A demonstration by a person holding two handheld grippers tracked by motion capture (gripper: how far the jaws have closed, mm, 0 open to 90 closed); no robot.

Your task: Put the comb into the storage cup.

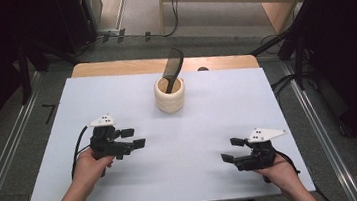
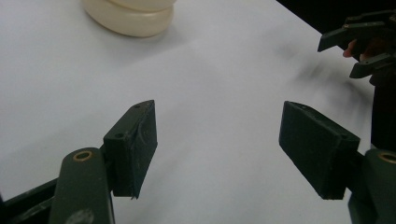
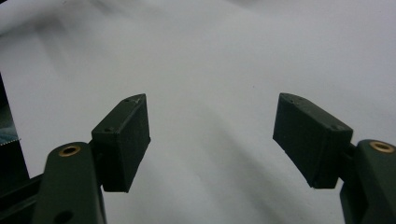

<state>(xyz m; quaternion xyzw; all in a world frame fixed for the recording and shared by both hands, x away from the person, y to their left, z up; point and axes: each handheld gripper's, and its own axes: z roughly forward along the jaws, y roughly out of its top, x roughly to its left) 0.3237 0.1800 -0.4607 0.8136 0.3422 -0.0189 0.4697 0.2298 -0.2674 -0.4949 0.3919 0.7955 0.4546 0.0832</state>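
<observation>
A cream ribbed cup stands upright at the back middle of the white table, with a black comb leaning out of it. The cup's base appears at the top of the left gripper view. My left gripper hovers open at the left, its jaws pointing right, nothing between them. Near the front right edge my right gripper is open too, jaws pointing left over bare table. The right gripper also shows far off in the left gripper view.
The white sheet covers a wooden tabletop whose far edge shows behind the cup. Grey floor with metal rails flanks the table, and dark stands and cables sit at the back right.
</observation>
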